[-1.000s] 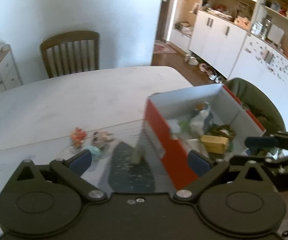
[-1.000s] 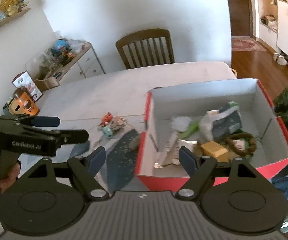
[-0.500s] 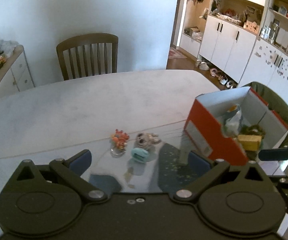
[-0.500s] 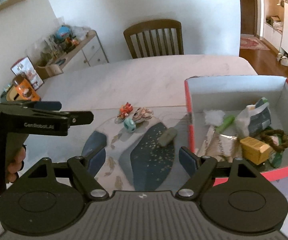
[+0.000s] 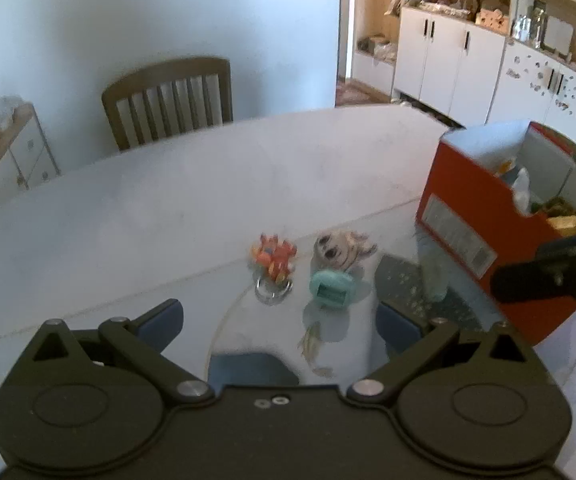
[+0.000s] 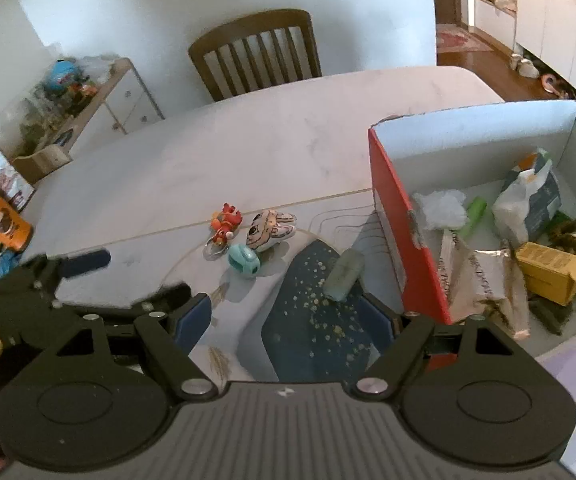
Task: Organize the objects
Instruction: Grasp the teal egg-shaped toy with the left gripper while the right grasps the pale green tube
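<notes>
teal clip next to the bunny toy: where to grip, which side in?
Judging by its pose, take the teal clip across its rounded body, from above. It lies flat on the mat, apart from the bunny toy behind it, so set the fingers left and right of it. The left gripper is open and nearest.

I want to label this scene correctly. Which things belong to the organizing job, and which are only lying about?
Job: red box, orange keychain toy, bunny charm, teal toy, pale green cylinder.

Lying about: chair, side cabinet, white cupboards.
</notes>
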A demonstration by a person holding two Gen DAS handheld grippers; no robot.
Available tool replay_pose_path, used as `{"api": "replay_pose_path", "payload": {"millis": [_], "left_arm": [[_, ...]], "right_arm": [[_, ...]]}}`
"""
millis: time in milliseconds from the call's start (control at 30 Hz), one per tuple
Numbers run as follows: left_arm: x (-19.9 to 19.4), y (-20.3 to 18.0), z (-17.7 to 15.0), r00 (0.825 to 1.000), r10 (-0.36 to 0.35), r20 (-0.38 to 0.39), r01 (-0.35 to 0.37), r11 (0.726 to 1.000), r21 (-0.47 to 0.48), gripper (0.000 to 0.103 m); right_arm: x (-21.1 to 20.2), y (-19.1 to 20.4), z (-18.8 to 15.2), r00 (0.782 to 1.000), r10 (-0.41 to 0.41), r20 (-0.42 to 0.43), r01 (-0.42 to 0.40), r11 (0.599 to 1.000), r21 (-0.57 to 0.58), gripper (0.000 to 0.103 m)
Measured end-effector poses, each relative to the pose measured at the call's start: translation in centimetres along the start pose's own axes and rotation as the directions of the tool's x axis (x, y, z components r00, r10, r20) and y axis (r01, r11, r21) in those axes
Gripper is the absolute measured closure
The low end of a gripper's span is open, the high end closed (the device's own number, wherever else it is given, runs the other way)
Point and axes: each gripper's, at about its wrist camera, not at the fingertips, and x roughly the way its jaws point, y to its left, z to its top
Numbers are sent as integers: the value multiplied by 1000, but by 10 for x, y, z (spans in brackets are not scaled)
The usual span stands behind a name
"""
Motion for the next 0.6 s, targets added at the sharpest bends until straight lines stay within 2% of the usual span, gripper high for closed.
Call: {"api": "replay_pose_path", "payload": {"millis": [133,500,600], "left_arm": [[15,1,-5,999,-34,-18,34,999,-16,1],[43,-12,-5,997,-83,-5,83,996,34,1],[50,-15,-3,995,-95,-3,95,995,44,5]], "right_arm": [[22,4,4,999,-39,-35,40,999,28,23],[70,4,12,985,-139,-105,151,982,116,24],[81,3,14,980,-159,-124,174,977,123,26]]}}
